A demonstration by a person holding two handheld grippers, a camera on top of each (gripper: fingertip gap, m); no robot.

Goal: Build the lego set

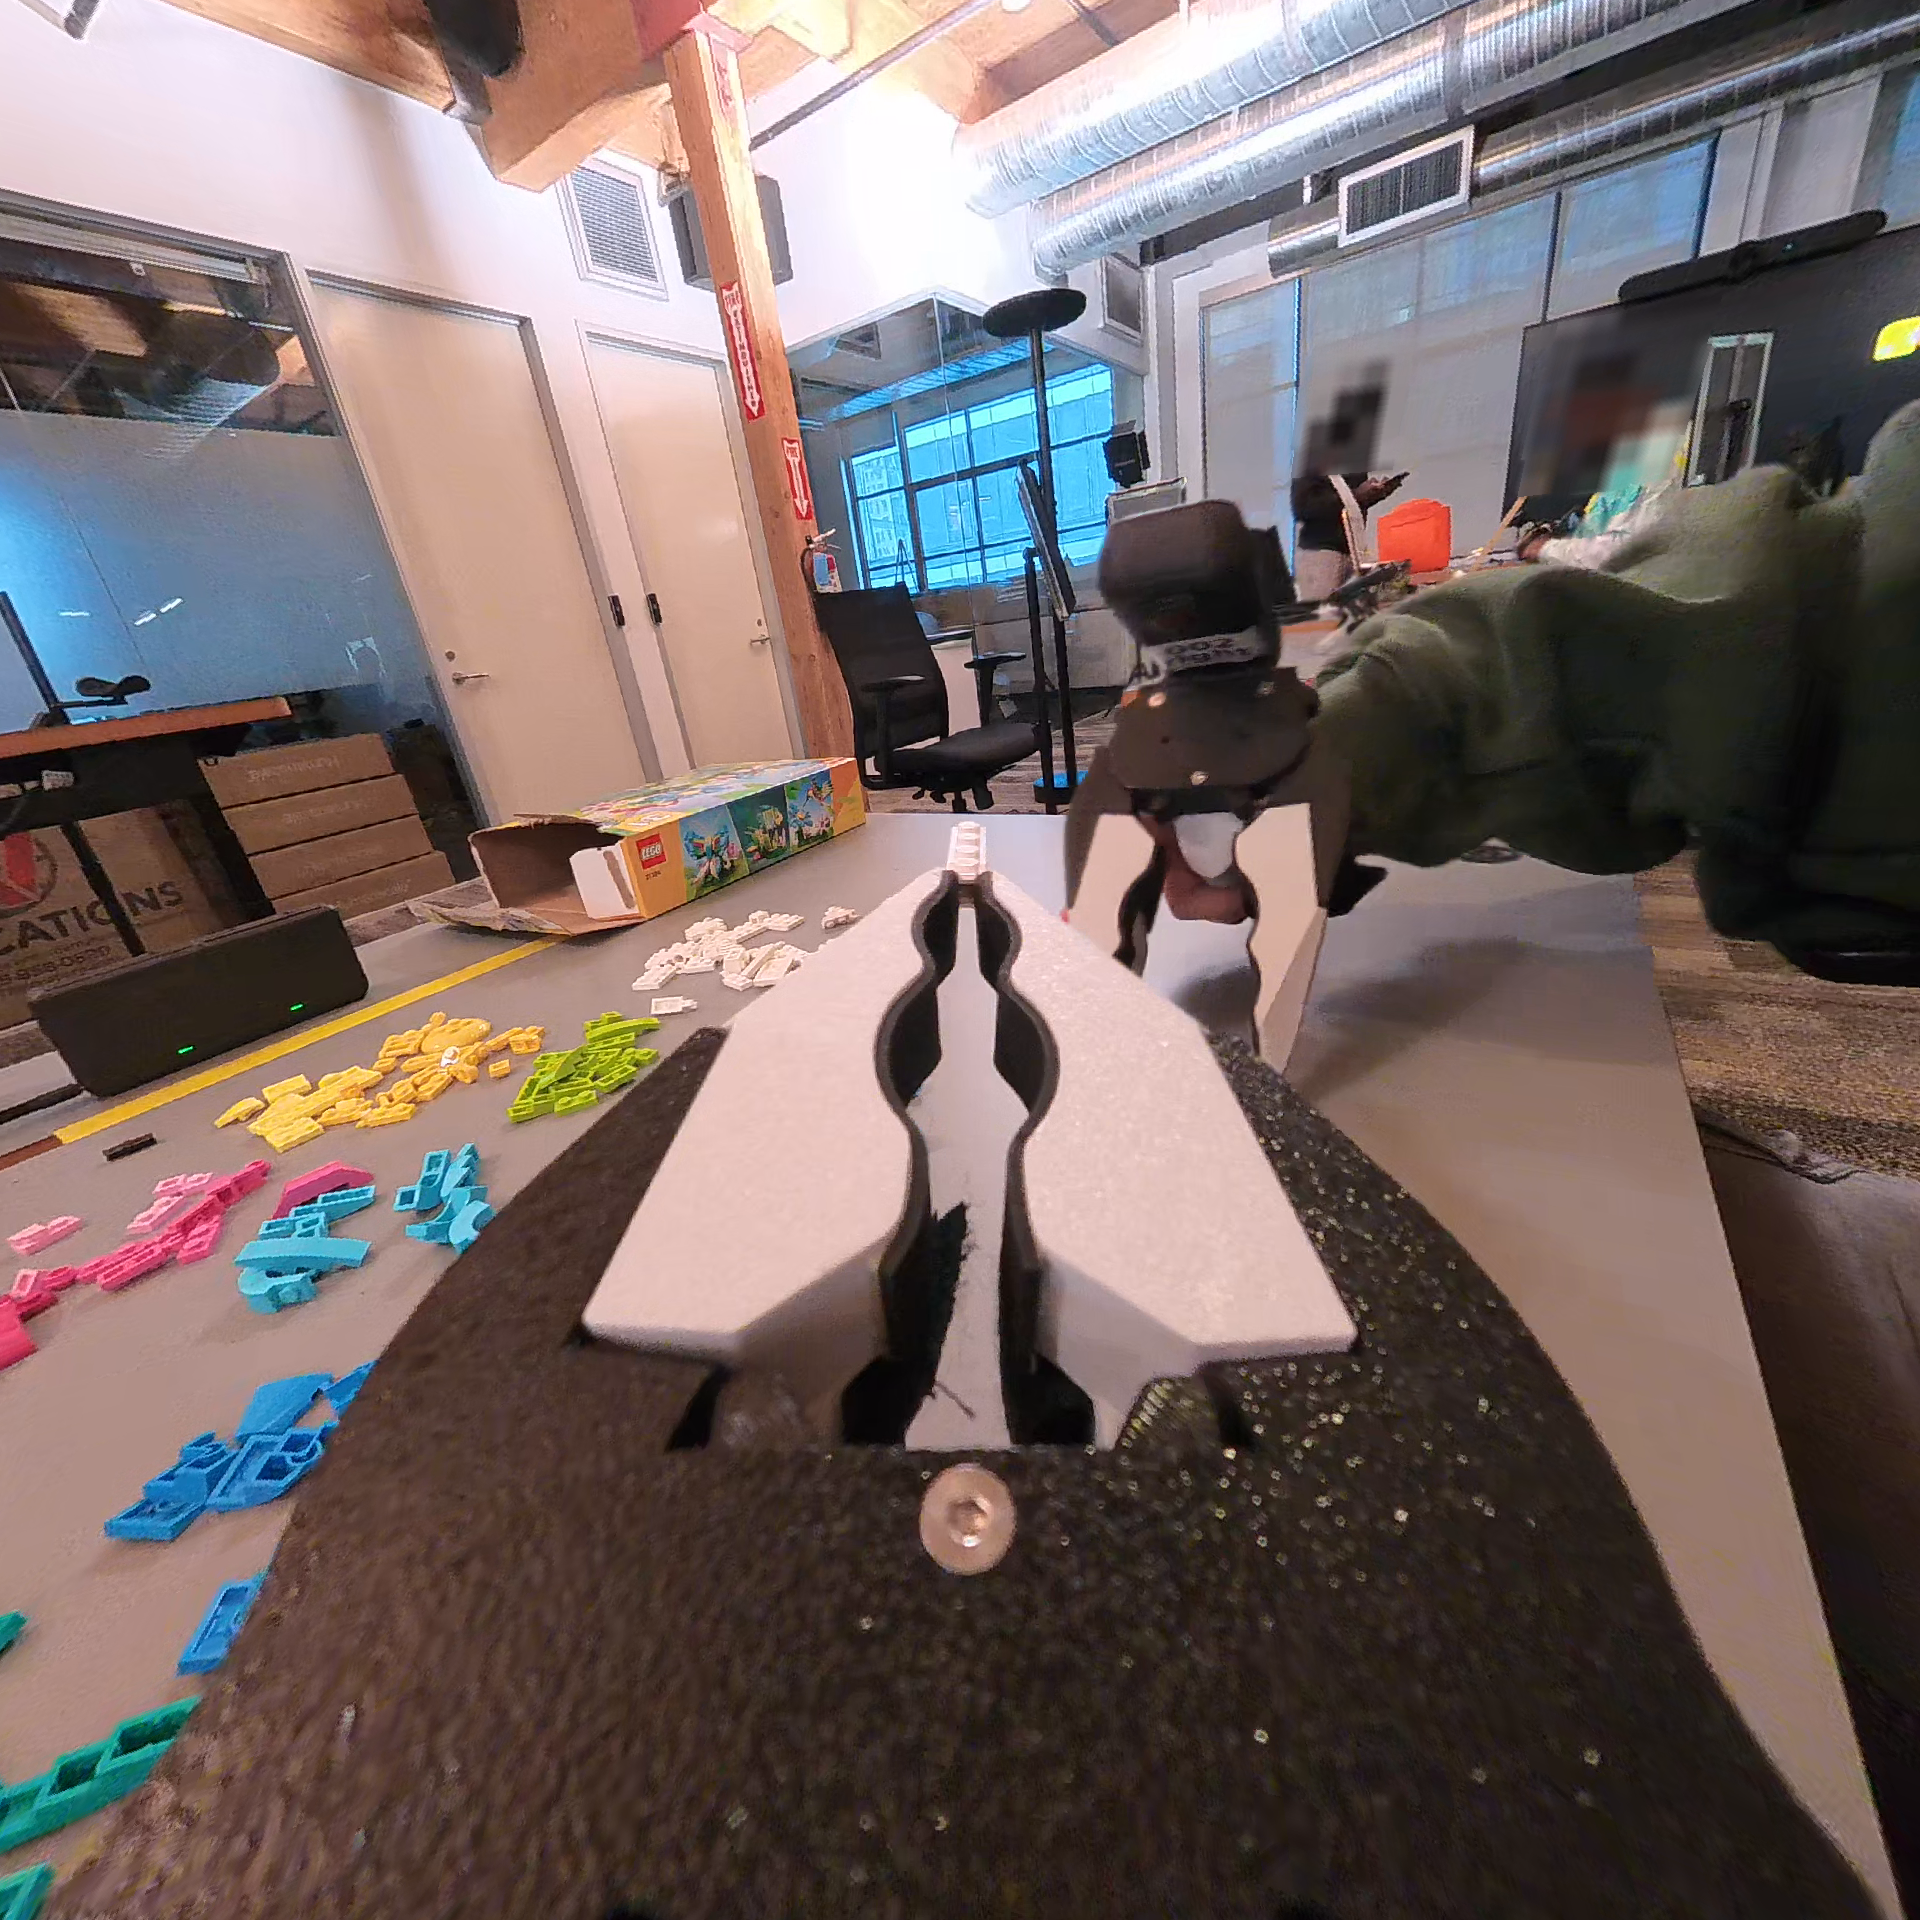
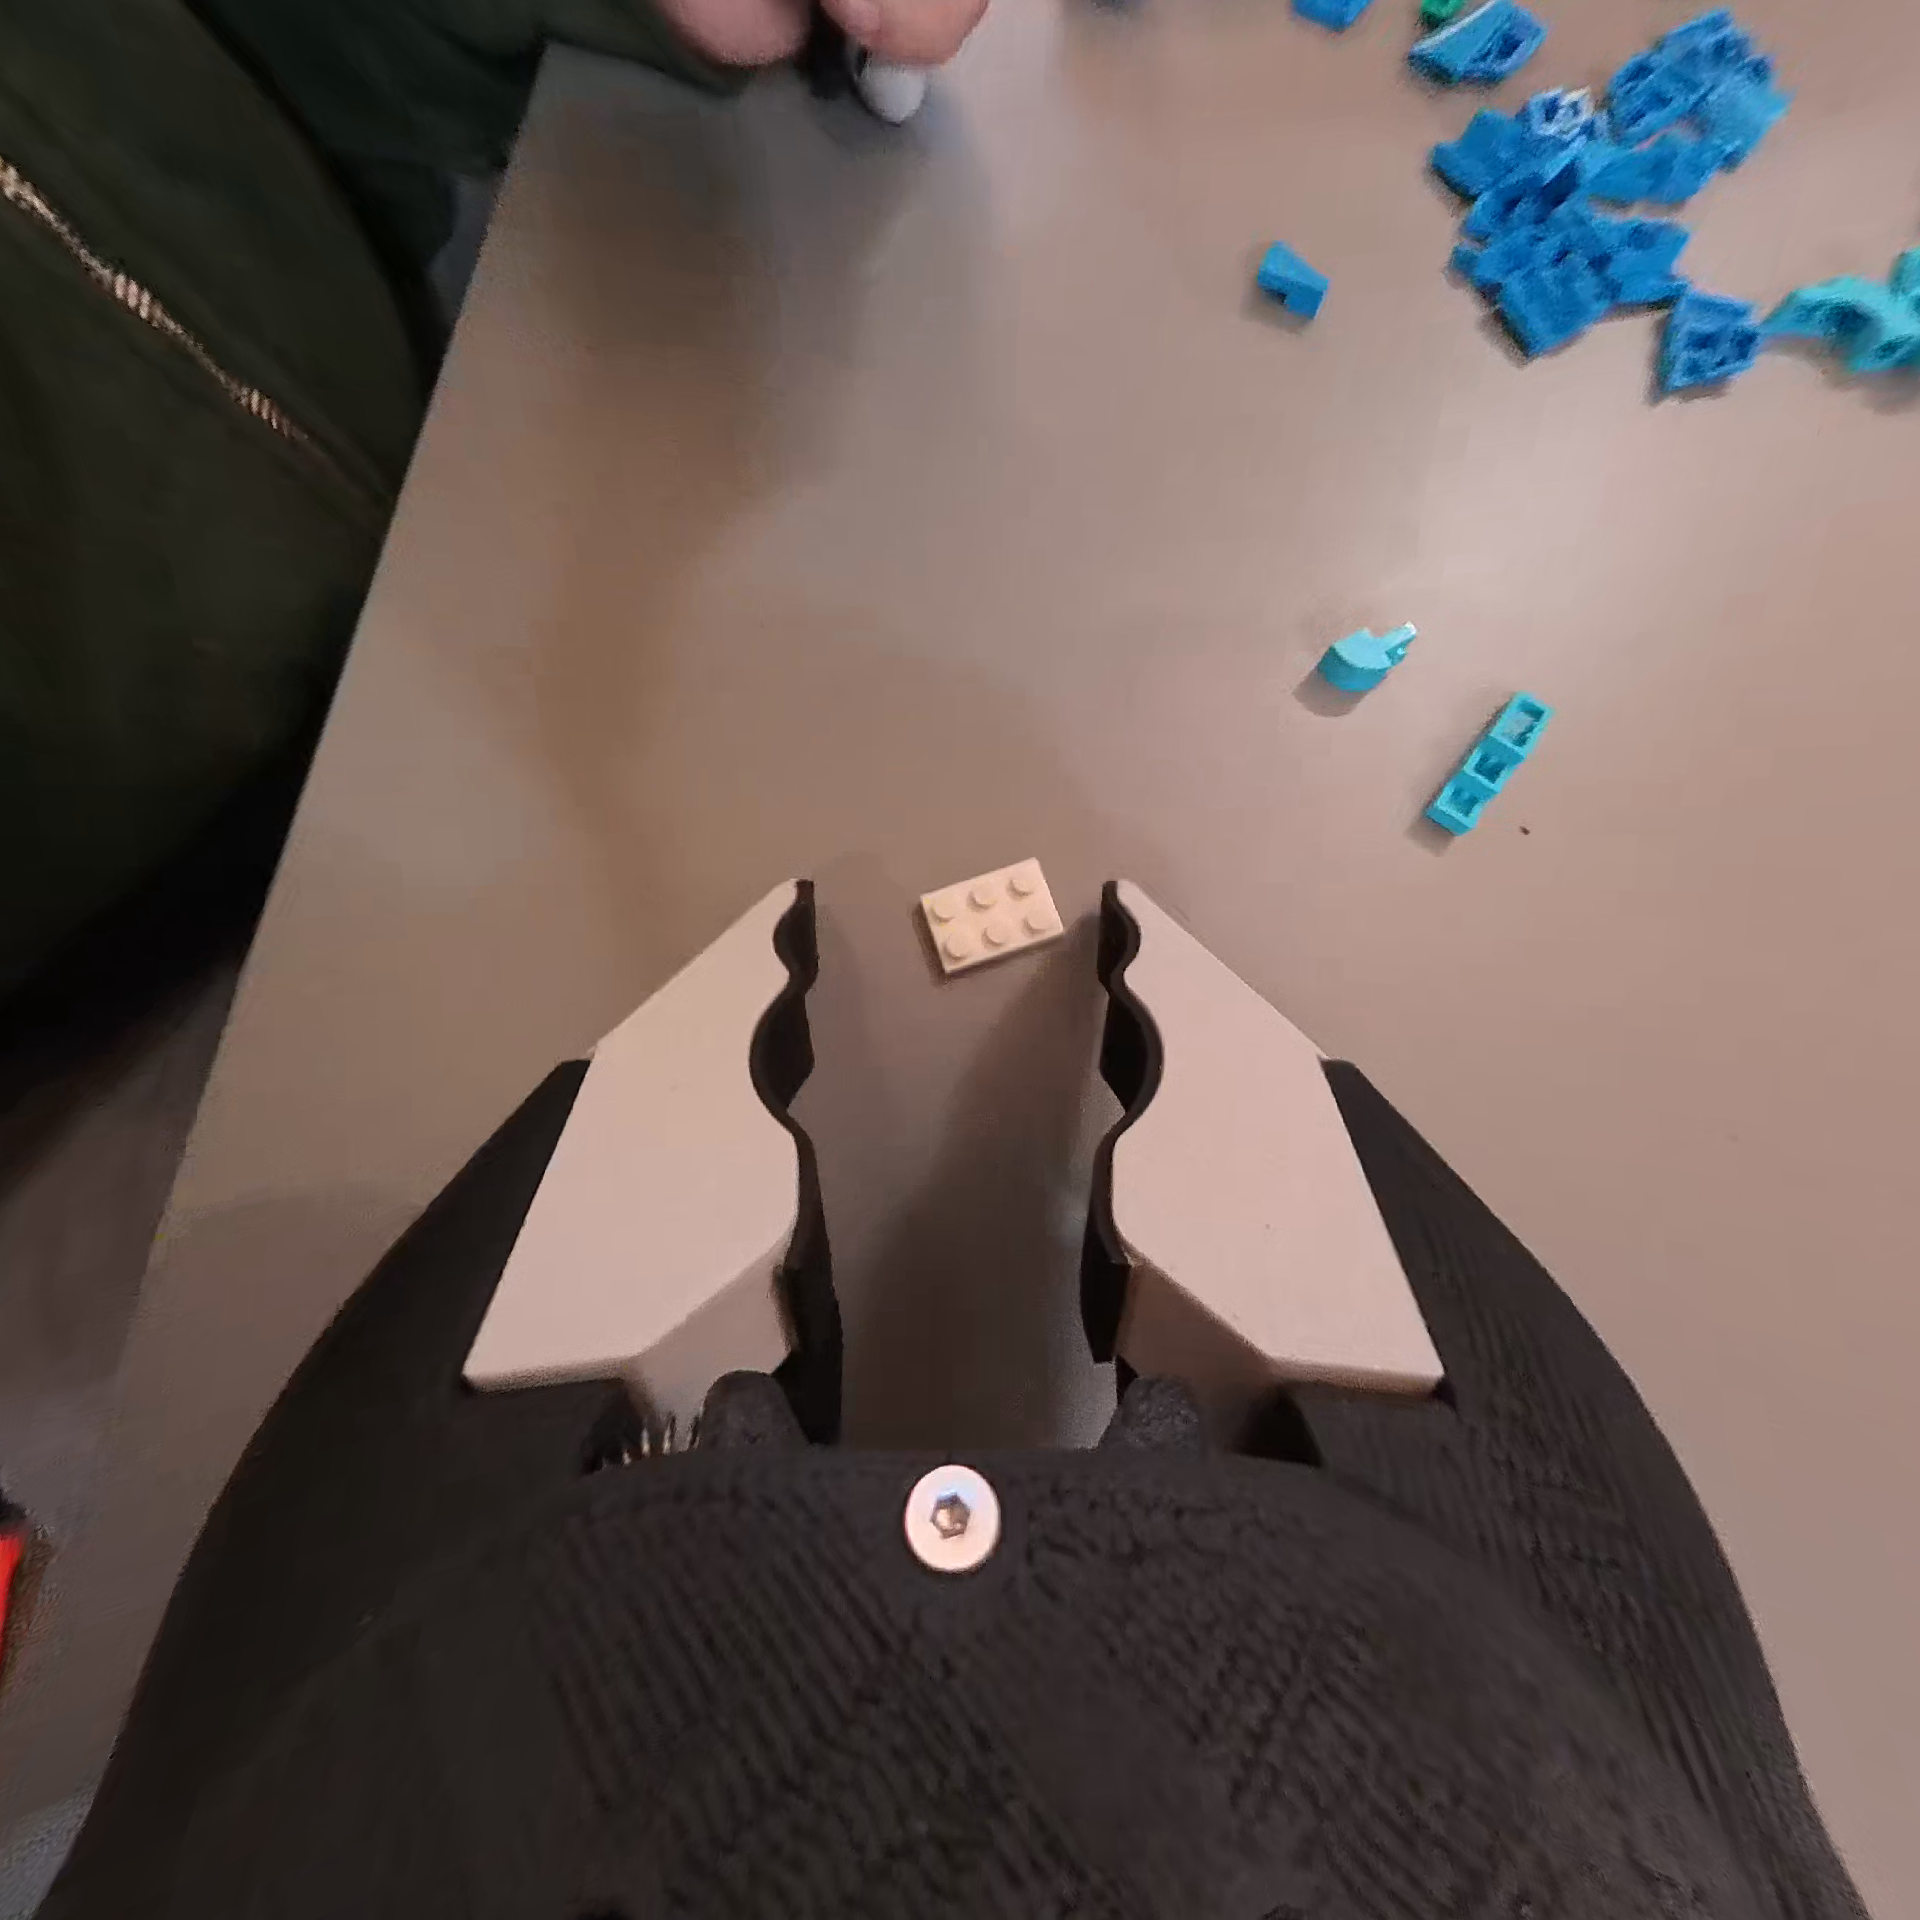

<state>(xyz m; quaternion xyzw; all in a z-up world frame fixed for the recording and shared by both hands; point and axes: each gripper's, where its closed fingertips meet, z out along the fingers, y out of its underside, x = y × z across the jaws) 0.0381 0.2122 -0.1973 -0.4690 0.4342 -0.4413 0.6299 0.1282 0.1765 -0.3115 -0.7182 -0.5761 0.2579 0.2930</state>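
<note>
My left gripper (image 1: 968, 883) is shut on a long white lego plate (image 1: 967, 850) that sticks out past its tips, held above the grey table (image 1: 1455, 1091). My right gripper (image 2: 956, 894) is open and points down at the table, with a small white six-stud plate (image 2: 991, 916) lying flat just ahead, between its fingertips. The right gripper also shows at the right of the left wrist view (image 1: 1195, 935), held by a hand in a green sleeve (image 1: 1610, 717).
Sorted lego piles lie on the table's left: white (image 1: 727, 951), yellow (image 1: 384, 1081), lime (image 1: 582, 1070), pink (image 1: 135, 1247), blue (image 1: 239, 1465) and teal (image 1: 94, 1777). An open lego box (image 1: 675, 842) and a black device (image 1: 197, 997) sit behind. Blue pieces (image 2: 1579, 218) and loose teal pieces (image 2: 1486, 764) lie in the right wrist view. The tips of one gripper are about 15 centimetres away from the tips of the other.
</note>
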